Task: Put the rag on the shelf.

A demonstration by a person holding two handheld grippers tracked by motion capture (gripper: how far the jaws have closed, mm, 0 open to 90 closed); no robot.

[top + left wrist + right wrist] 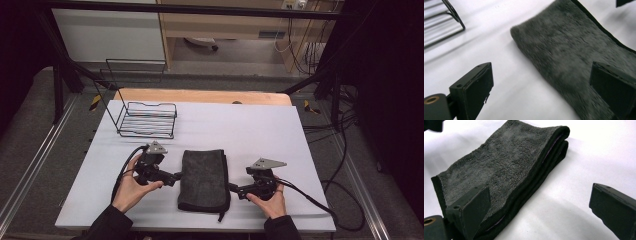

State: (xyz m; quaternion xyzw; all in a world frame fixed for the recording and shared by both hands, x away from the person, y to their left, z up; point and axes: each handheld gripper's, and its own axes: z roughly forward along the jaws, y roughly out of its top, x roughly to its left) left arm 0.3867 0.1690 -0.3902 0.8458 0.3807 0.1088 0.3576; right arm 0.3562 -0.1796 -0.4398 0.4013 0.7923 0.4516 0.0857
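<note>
While no writing can be read, a dark grey fleecy towel (pixel 204 180) is seen folded on the white table (pixel 260 135), flanked by the left gripper (pixel 175 176) and right gripper (pixel 234 188), both spread wide, nothing gripped.

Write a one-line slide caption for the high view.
Folded dark towel on the white table, an open hand-held gripper either side, wire basket behind.
</note>
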